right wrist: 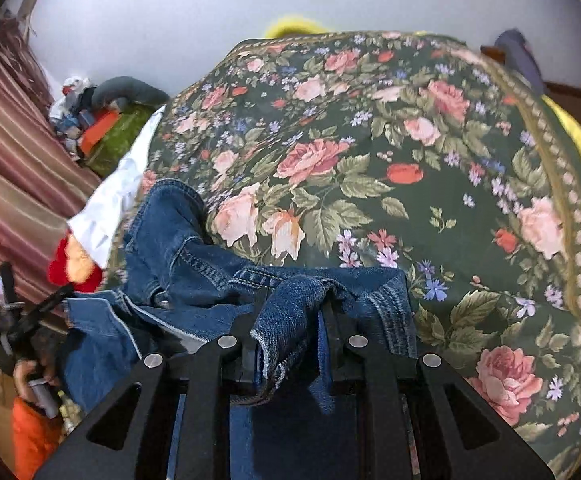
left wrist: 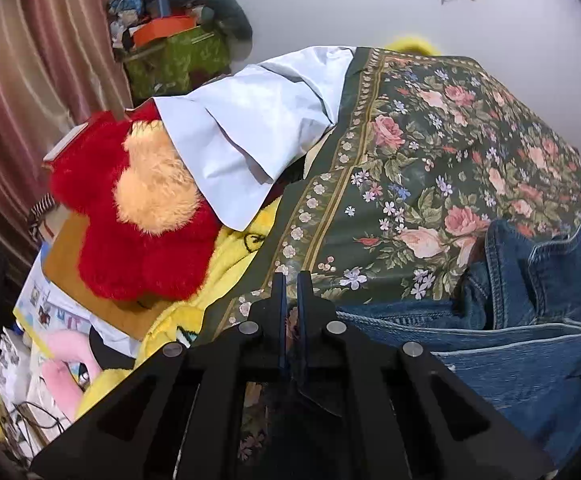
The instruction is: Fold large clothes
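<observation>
One crumpled denim jacket, floral bedspread

Floral bedspread carries denim jeans, white pillow.

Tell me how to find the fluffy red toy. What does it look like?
Start at the big dark green flowery bedspread and go off its left edge, just below the pale blue cloth. The red plush toy lies there on a yellow blanket. Nothing else nearby is shaggy bright red with a peach fuzzy patch.
</observation>
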The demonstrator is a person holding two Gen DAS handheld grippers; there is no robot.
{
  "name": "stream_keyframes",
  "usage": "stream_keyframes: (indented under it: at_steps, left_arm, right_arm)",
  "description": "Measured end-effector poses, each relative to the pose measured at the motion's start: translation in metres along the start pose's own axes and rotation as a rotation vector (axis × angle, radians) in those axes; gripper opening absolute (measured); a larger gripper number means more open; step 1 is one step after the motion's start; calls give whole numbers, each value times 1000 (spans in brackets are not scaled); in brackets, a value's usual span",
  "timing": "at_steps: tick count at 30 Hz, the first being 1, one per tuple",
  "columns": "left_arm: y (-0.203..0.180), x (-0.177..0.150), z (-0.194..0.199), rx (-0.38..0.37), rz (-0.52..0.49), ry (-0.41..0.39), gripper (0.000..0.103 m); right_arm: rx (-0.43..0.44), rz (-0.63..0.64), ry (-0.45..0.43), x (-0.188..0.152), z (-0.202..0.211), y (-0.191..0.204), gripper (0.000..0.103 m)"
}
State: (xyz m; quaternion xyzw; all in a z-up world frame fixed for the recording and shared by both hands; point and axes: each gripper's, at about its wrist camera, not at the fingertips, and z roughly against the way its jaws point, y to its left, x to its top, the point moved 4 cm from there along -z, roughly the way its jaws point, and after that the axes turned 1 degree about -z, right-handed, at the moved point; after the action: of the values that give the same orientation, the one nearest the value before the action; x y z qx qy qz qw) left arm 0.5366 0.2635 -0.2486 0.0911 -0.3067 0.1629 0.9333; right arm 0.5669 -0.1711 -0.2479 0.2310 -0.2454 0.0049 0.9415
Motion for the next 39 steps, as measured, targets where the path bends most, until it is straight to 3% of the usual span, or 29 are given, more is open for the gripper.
stream_keyframes:
  at_steps: [4,7,10,14,17,19,20,21,23,25,27,30,34,37,39]
  left_arm:
    - [12,-5,-13,75,-4,62,5]
    - [29,-14,-22,77,41,106,5]
    - [42,-18,-12,61,61,92,5]
    - [41,-10,24,77,-7,29,5]
    - [30,-1,62,24,-57,-34,7]
    - [20,1,83,-6,-90,-57,19]
    - [14,1,90,-13,-105,-68,37]
    - [9,0,95,-16,-116,-75,64]
    - [-5,-4,106,-31,-136,-103,92]
    - [-21,-11,108,-55,-163,-112,93]
    - [-39,-19,104,-83,-205,-83,94]
    - [-69,-35,85,-115,-272,-19,93]
    - [-104,-52,51,-118,-318,60,93]
    - [-116,-58,24,-18,-362,53,94]
    - [-112,-58,8,39,-378,60,103]
  right_arm:
    - [75,-29,47,6,12,-7,16]
    - [86,-29,54,8,26,-5,16]
    - [101,21,58,8,44,3,16]
    - [107,39,68,10,59,13,16]
    - [109,23,78,15,65,19,16]
    - [100,1,88,17,61,19,16]
    - [71,-5,101,17,56,19,16]
    - [47,-2,113,16,53,19,16]
    - [-28,35,166,11,38,20,16]
    - [-113,78,218,0,21,18,16]
    - [-146,89,208,-10,16,15,16]
    - [-124,66,164,-18,20,10,17]
    - [-78,20,171,-20,21,5,17]
    - [-52,49,179,-20,25,6,17]
    - [-28,84,187,-17,33,7,17]
